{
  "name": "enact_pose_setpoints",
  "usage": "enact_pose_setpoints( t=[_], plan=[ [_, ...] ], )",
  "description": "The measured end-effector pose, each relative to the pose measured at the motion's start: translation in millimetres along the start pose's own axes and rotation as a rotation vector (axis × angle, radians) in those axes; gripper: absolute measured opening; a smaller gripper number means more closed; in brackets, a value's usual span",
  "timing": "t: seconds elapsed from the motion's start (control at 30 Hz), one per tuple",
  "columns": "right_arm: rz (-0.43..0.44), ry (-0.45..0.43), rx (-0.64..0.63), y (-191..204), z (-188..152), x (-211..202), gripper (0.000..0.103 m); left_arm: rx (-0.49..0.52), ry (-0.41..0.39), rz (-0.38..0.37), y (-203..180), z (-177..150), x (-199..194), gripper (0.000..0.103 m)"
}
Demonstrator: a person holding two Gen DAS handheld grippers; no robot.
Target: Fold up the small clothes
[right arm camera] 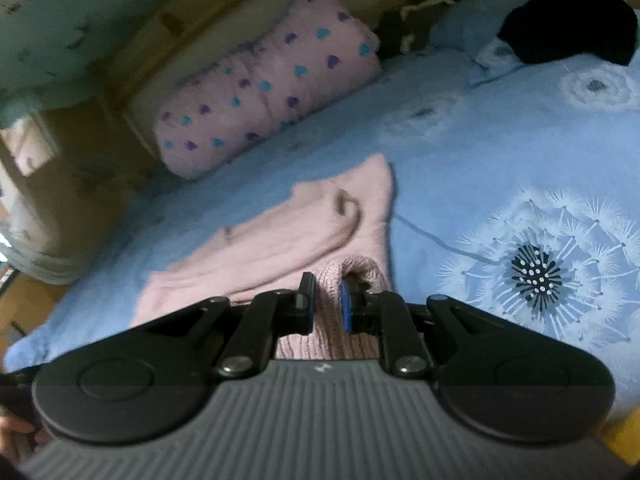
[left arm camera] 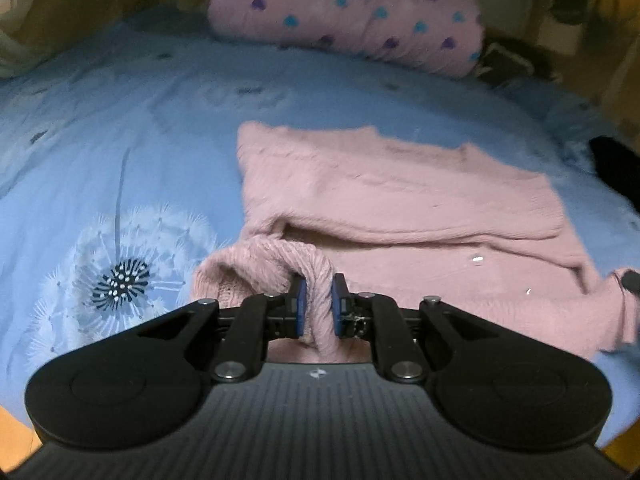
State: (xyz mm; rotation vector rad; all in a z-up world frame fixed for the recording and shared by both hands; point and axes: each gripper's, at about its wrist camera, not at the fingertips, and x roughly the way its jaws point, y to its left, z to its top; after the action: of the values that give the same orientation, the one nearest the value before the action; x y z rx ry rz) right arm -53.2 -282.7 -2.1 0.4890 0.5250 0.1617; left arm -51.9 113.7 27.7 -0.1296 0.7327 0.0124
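A bed (left arm camera: pixel 120 128) with a blue dandelion-print sheet fills both views, a pink heart-print pillow (left arm camera: pixel 344 12) lying at its far edge. A pink knitted sweater (left arm camera: pixel 392 184) lies partly folded on the sheet. The left gripper (left arm camera: pixel 319 304) has its jaws pinching a bunched knit edge at the sweater's near side; the right gripper (right arm camera: pixel 326 300) likewise pinches ribbed knit. A black cloth (right arm camera: pixel 568 24) sits far right.

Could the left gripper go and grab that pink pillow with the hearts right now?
Probably not as things stand: the left gripper has its fingers shut on a fold of the pink knitted sweater, and the heart-patterned pink pillow lies beyond it across the blue dandelion-print bedsheet.
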Motion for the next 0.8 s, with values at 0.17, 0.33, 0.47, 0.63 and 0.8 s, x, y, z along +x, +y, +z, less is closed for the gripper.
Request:
enact_pose_setpoints(
  t=[0.17, 0.33, 0.47, 0.63, 0.8],
  plan=[
    [-0.065, 0.040, -0.003, -11, -18, 27, 0.021, 0.024, 0.027, 0.019, -2, 7, 4, 0.026],
    [-0.089, 0.052, -0.129, 2, -16, 19, 0.040, 0.077, 0.008, 0.020, 5, 7, -20, 0.063],
    [-0.097, 0.046, -0.303, 15, -14, 0, 0.060, 0.120, -0.007, 0.036, 5, 4, -42, 0.068],
    [-0.080, 0.072, -0.548, 40, -21, -18, 0.060, 0.221, -0.011, 0.010, -12, 2, -52, 0.075],
    [-0.001, 0.107, -0.718, 68, -31, -20, 0.060, 0.310, -0.004, -0.006, -27, -7, -56, 0.079]
  ],
)
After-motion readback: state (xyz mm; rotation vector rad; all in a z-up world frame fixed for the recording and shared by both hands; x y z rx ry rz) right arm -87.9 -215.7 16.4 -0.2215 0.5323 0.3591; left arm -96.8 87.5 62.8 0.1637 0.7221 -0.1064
